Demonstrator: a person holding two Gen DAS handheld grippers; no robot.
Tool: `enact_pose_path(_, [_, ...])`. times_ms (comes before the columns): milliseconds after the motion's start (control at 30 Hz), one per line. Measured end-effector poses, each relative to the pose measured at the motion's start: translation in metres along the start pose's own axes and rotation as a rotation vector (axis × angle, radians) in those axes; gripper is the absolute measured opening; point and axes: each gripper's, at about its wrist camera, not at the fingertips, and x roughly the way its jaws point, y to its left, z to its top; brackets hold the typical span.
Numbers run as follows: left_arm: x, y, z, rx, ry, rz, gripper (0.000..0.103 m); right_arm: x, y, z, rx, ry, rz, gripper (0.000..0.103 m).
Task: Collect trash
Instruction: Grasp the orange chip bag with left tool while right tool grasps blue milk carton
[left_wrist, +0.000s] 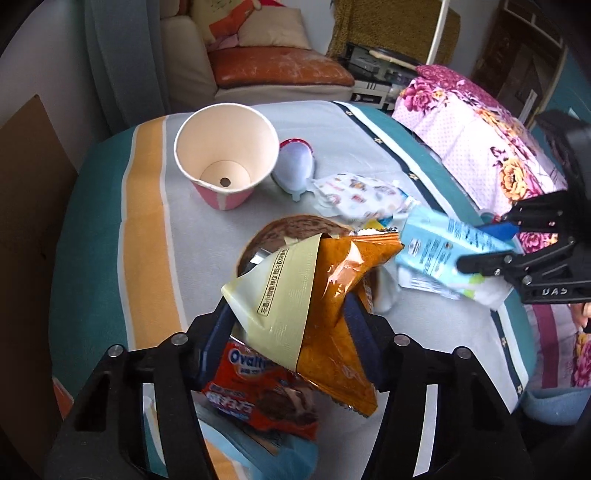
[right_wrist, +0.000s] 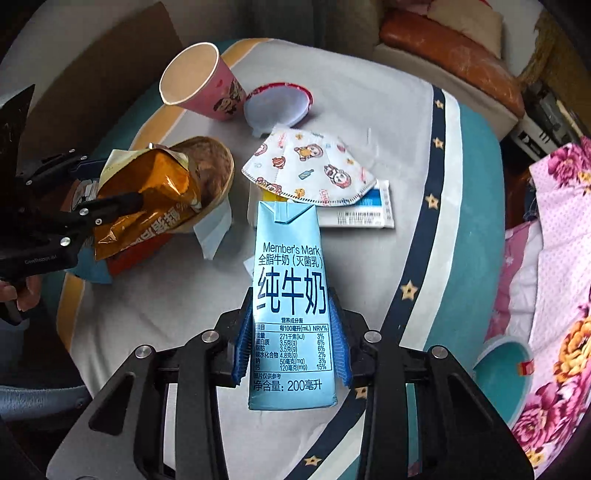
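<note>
Right gripper pinching the blue milk carton between its pads (left gripper likewise, orange snack bag).

A: Where is the left gripper?

B: Low in the left wrist view, black, its blue-padded fingers pressed in on a crumpled orange bag. In the right wrist view, a hand shows behind it.

A: And the right gripper?

B: Its blue ribbed pads squeeze both sides of a pale blue carton, which points straight forward between them.
</note>
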Motion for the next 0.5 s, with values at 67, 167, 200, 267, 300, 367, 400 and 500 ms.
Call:
enact_pose_path(67, [-0.007, -0.005, -0.003, 0.005, -0.010, -0.022, 0.061, 0.004, -0.001, -0.011, 0.012, 0.022, 0.017, 0.035])
enact_pose_path(167, [-0.011, -0.012, -0.008, 0.010, -0.003, -0.054, 0.061, 0.013, -0.001, -0.016, 0.018, 0.043, 0.027, 0.036])
enact_pose_path(200, [-0.009, -0.014, -0.011, 0.011, 0.006, -0.056, 0.061, 0.016, 0.001, -0.015, 0.016, 0.044, 0.027, 0.038])
enact_pose_path(267, [-0.005, -0.017, -0.016, 0.008, 0.026, -0.046, 0.061, 0.022, 0.003, -0.011, 0.005, 0.039, 0.018, 0.045])
enact_pose_path(300, [-0.002, -0.017, -0.017, -0.001, 0.038, -0.047, 0.061, 0.025, 0.003, -0.008, 0.004, 0.036, 0.016, 0.050])
enact_pose_path(367, [0.002, -0.019, -0.018, -0.004, 0.049, -0.029, 0.062, 0.030, 0.004, -0.003, 0.001, 0.030, 0.016, 0.052])
enact_pose_path(400, [0.004, -0.021, -0.018, -0.003, 0.058, -0.017, 0.062, 0.032, 0.003, -0.001, 0.001, 0.023, 0.015, 0.052])
enact_pose_path(500, [0.008, -0.024, -0.018, -0.006, 0.077, 0.002, 0.063, 0.030, -0.002, -0.004, 0.020, -0.001, 0.028, 0.034])
